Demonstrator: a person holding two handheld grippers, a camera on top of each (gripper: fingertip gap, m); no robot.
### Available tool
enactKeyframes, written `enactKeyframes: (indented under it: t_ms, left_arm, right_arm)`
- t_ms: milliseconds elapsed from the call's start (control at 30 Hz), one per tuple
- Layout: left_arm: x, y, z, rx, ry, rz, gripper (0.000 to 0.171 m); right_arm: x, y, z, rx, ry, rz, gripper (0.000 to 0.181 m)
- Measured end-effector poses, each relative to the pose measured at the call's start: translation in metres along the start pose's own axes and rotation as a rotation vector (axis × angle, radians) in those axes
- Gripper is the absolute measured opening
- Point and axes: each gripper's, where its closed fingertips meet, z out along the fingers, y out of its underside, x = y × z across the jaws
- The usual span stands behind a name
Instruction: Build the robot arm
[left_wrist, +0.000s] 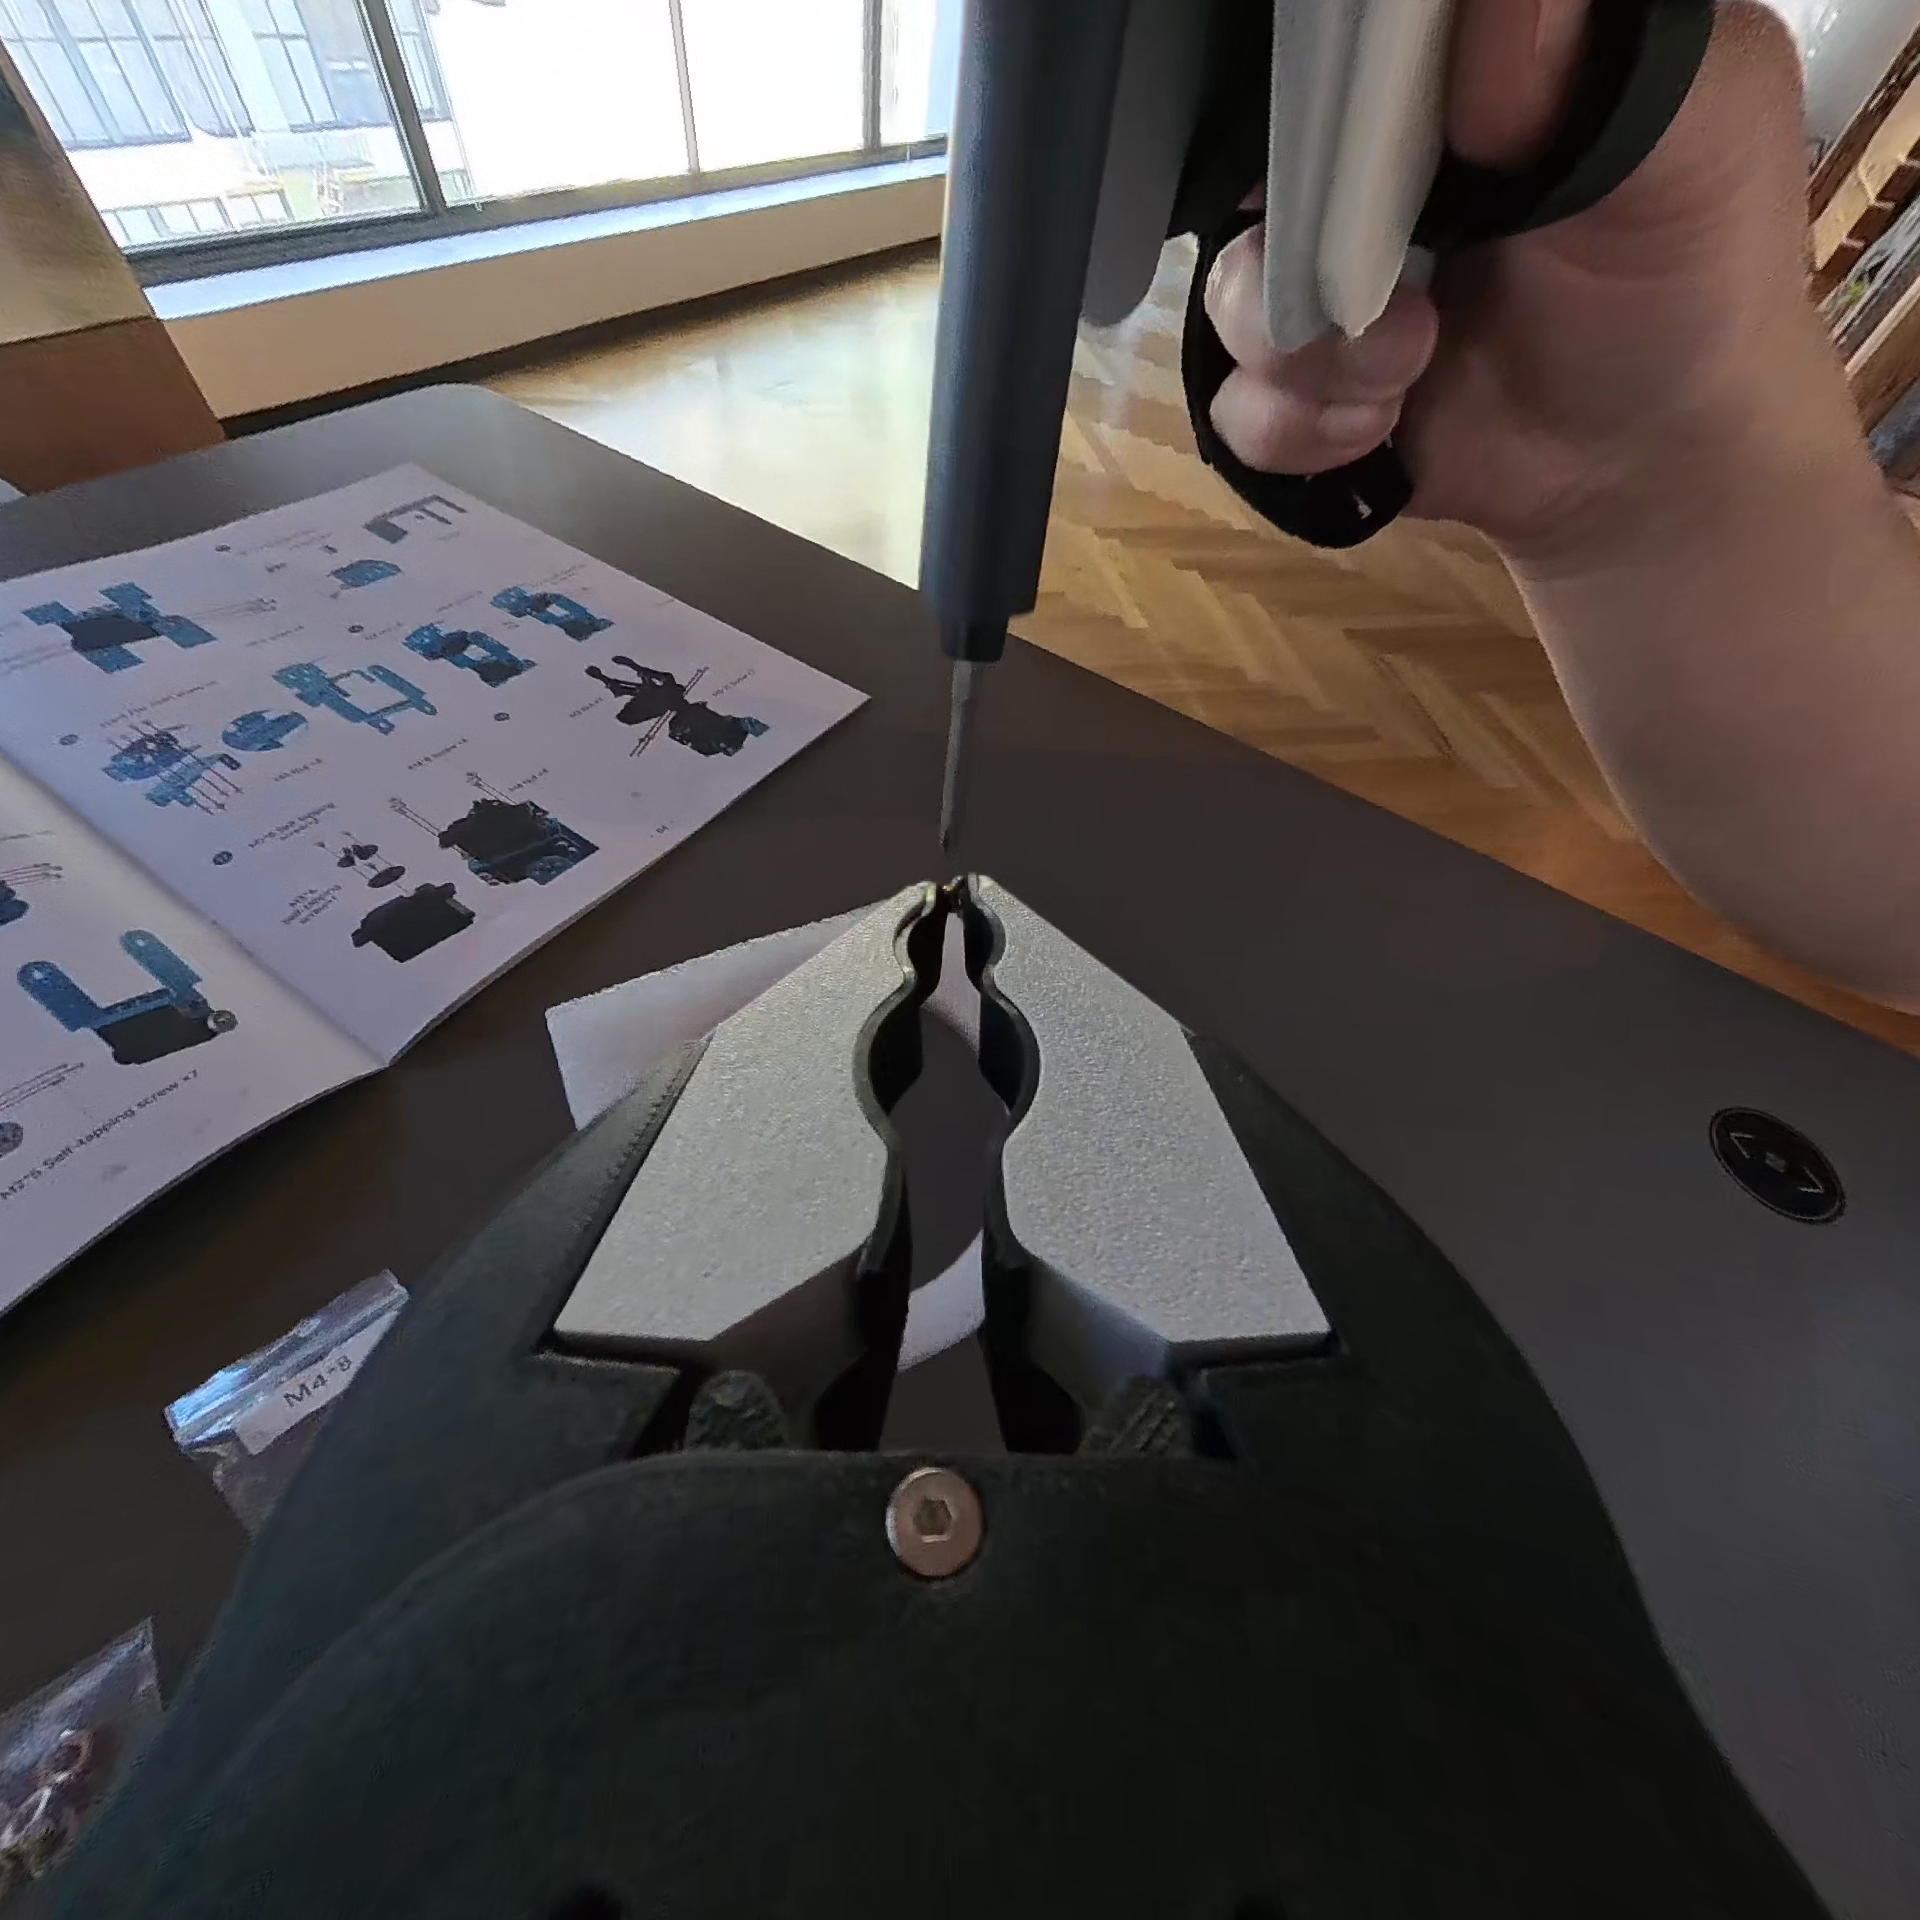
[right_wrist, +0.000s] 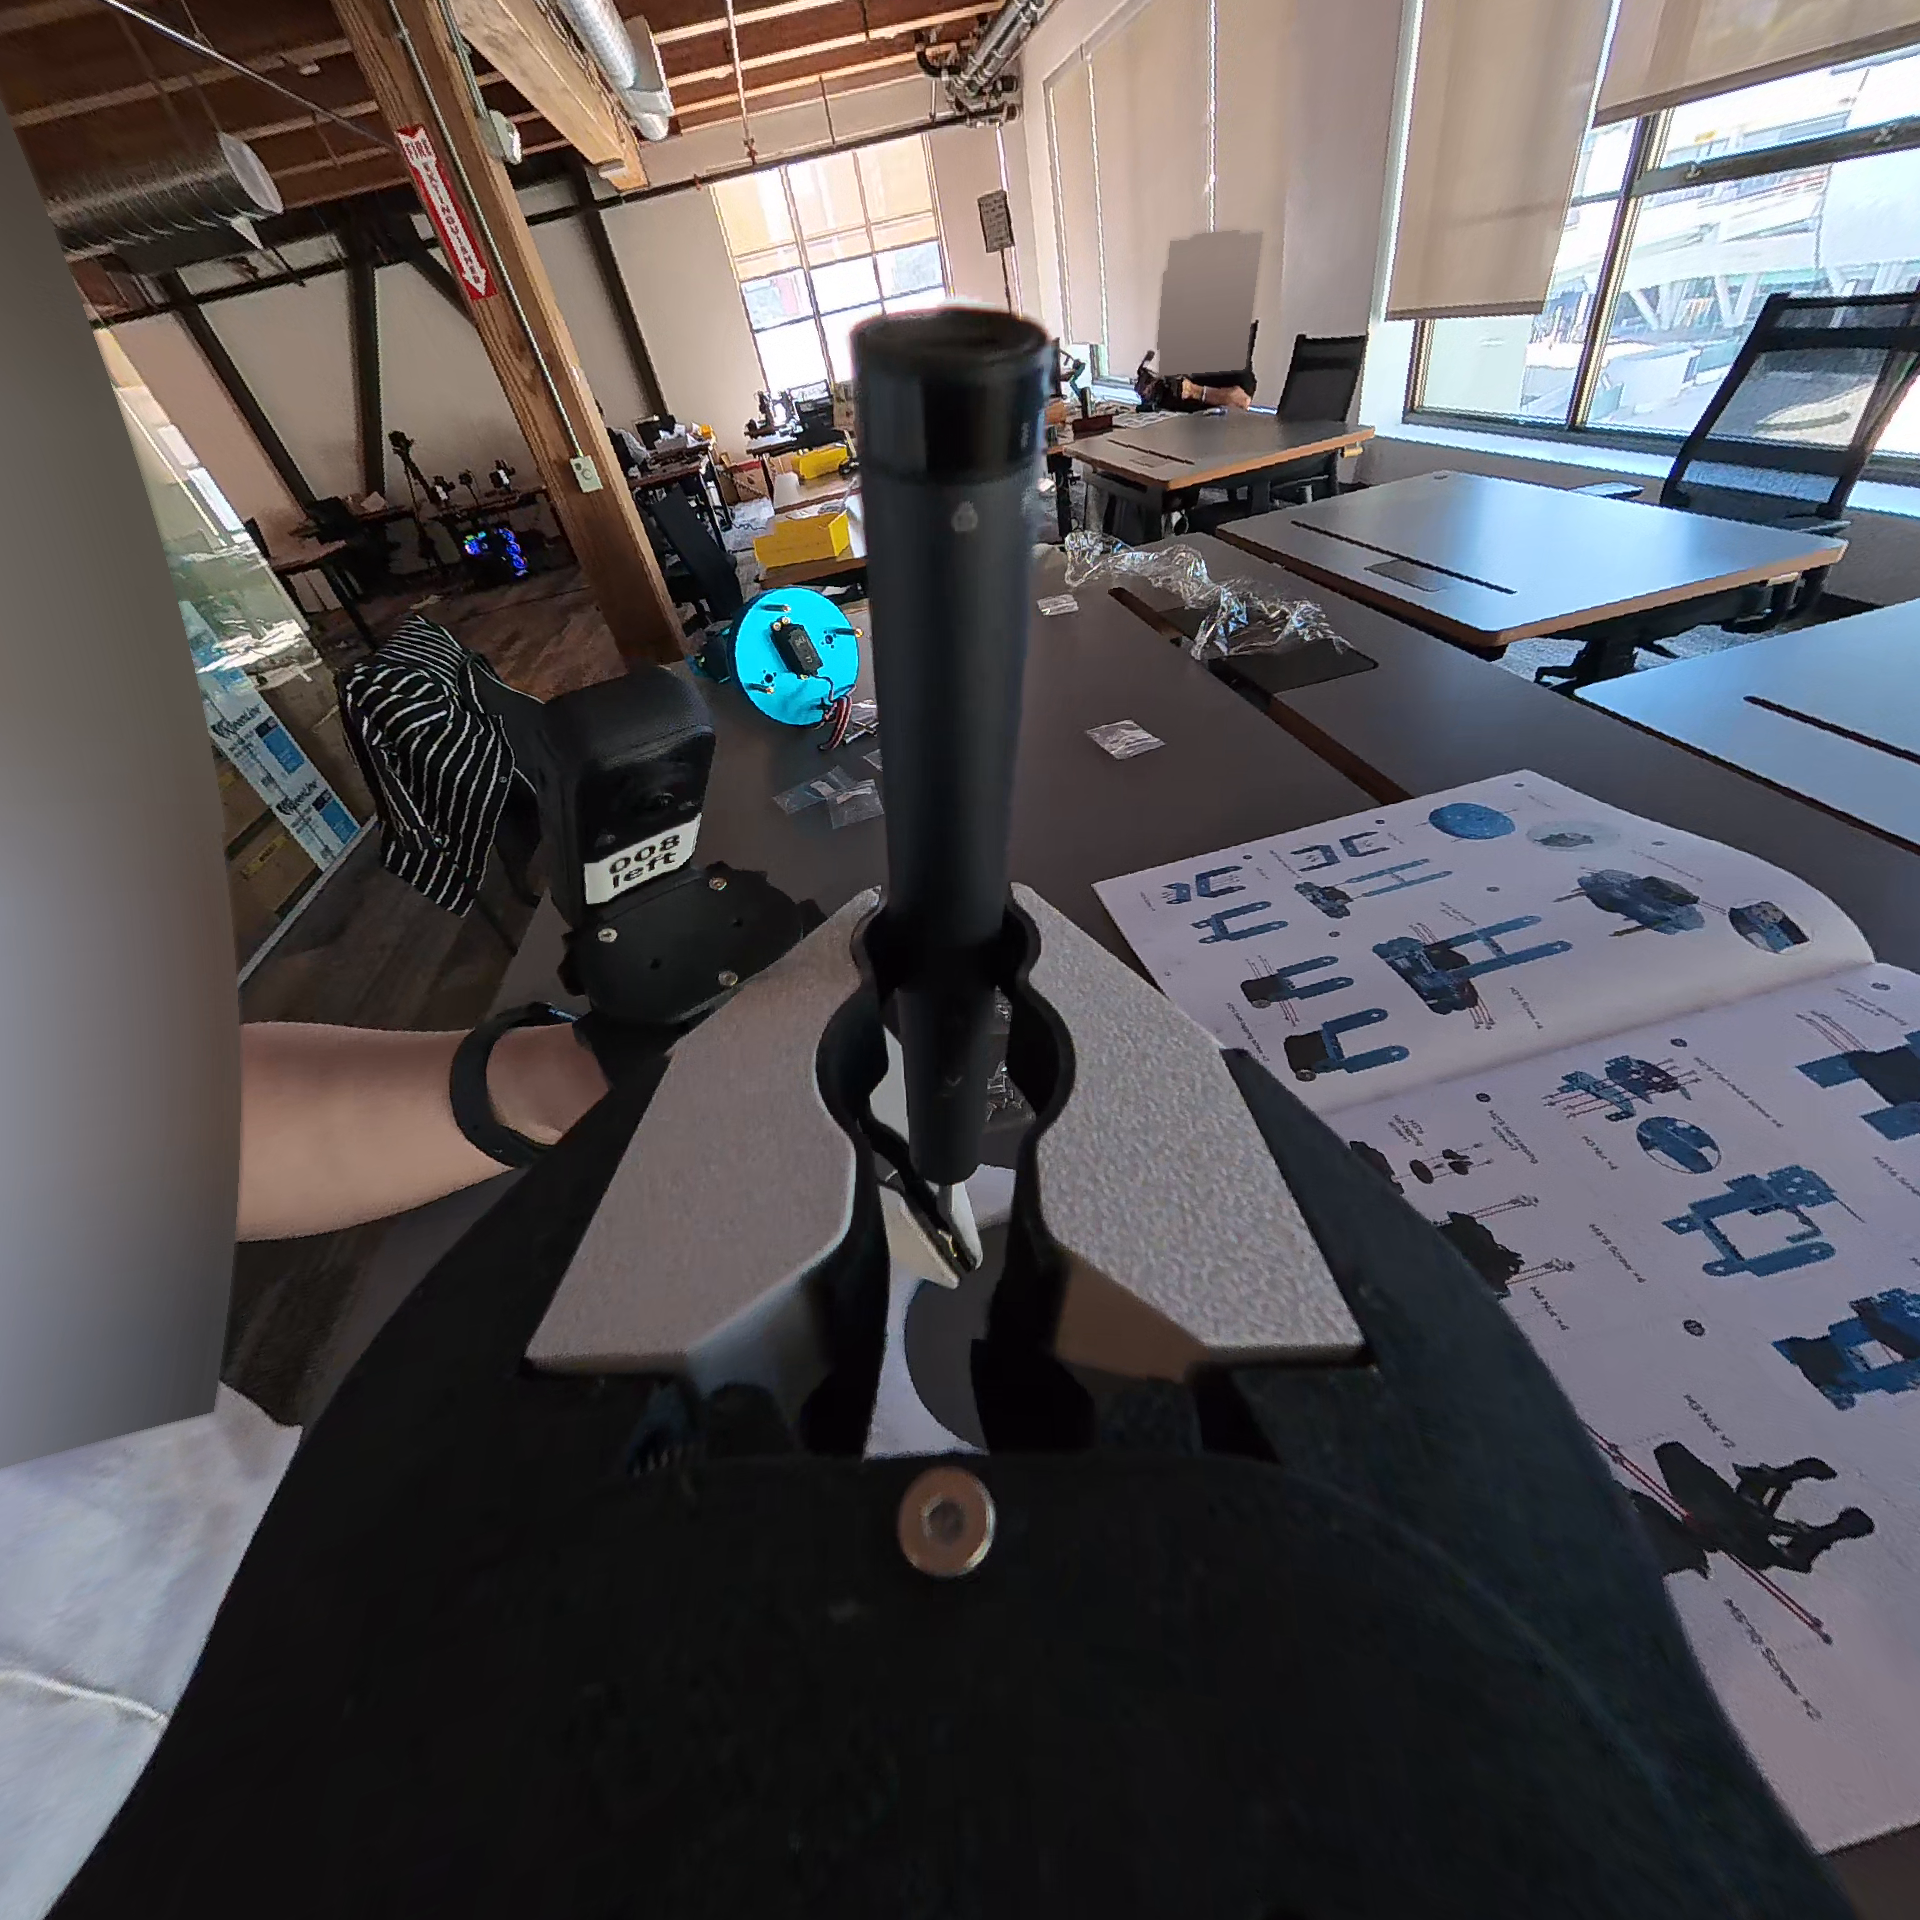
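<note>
In the left wrist view, the left gripper (left_wrist: 954, 906) has its two fingers closed together at the tips, and they pinch a very small dark piece (left_wrist: 954, 889); it is too small to say what it is. The gripper hovers over a dark table (left_wrist: 1351, 1039), above a white flat pad (left_wrist: 634, 1029). A grey screwdriver (left_wrist: 1003, 343) stands nearly upright just above. Its thin bit points down at the pinched piece and is very near to it, but I cannot tell if they touch. A person's hand (left_wrist: 1558, 395) is at the upper right. An open instruction booklet (left_wrist: 343, 790) lies to the left, and small clear bags (left_wrist: 281, 1392) lie near the bottom left.

In the right wrist view, the right gripper (right_wrist: 948, 940) is clamped on the lower body of the screwdriver (right_wrist: 951, 675), in the round notch of the fingers. The body is smooth, dark grey and round. Below it, one silver tip of the left gripper (right_wrist: 925, 1236) shows. The booklet (right_wrist: 1538, 1039) lies at the right. Farther off on the table are a cyan round plate (right_wrist: 795, 660) and crumpled clear wrap (right_wrist: 1205, 592).
</note>
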Motion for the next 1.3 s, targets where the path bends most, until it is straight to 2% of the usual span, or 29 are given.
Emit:
enactKeyframes:
  t_ms: [200,367,467,533,667,833,933,1133,1300]
  left_arm:
    - [-0.002,0.006,-0.006,-0.032,-0.024,0.003,0.002]
    - [0.0,0.004,-0.016,0.028,-0.053,0.101,0.002]
    - [-0.003,0.033,-0.014,-0.146,-0.061,0.169,0.017]
    - [-0.004,0.047,-0.01,-0.25,-0.046,0.193,0.019]
    - [-0.018,0.055,-0.013,-0.353,-0.086,0.251,0.025]
    - [-0.027,0.051,-0.027,-0.324,-0.052,0.133,0.018]
    - [-0.038,0.059,-0.025,-0.39,-0.072,0.131,0.016]
    - [-0.034,0.067,-0.007,-0.445,-0.043,0.095,0.015]
    - [-0.029,0.069,-0.005,-0.405,-0.044,0.063,0.013]
  right_arm:
    - [0.001,-0.003,-0.002,0.009,-0.002,0.004,0.017]
    - [0.009,0.015,-0.002,0.009,0.009,0.054,0.017]
    - [0.016,0.038,-0.001,-0.012,0.028,0.097,0.017]
    - [0.021,0.051,0.001,-0.022,0.037,0.121,0.017]
    - [0.026,0.061,0.002,-0.035,0.042,0.137,0.017]
    - [0.039,0.058,-0.008,-0.021,0.096,0.113,0.017]
    - [0.046,0.065,-0.008,-0.023,0.113,0.128,0.017]
    - [0.053,0.084,0.008,-0.064,0.099,0.195,0.017]
    - [0.06,0.093,0.021,-0.109,0.094,0.205,0.017]
